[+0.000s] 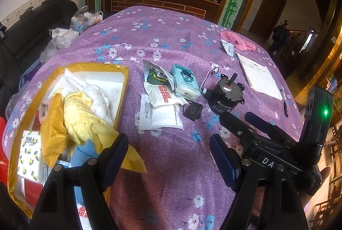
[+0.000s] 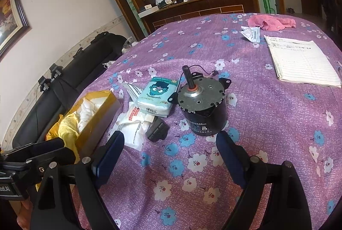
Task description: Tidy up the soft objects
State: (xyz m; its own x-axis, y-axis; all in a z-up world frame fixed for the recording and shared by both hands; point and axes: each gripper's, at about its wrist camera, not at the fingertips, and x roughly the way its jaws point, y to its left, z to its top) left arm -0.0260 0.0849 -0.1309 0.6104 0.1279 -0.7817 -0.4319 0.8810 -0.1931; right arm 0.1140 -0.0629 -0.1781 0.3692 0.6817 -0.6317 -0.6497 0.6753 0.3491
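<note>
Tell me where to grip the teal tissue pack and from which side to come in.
Grip the teal tissue pack across its two long sides, coming from above. It lies flat, resting partly on the white sachets, with the motor close on its right, so a side approach looks crowded.

Field layout, taken from the black cylindrical motor (image 1: 221, 97) on the purple floral tablecloth (image 1: 175, 37). Teal tissue pack (image 1: 185, 82) just beside it at 9 o'clock, resting on white sachets (image 1: 159, 116). Open yellow cardboard box (image 1: 123, 88) farther at 9, holding yellow towel (image 1: 84, 120). Lined notebook (image 1: 259, 76) at 2 o'clock; pink cloth (image 1: 237, 38) beyond, at 1.
</note>
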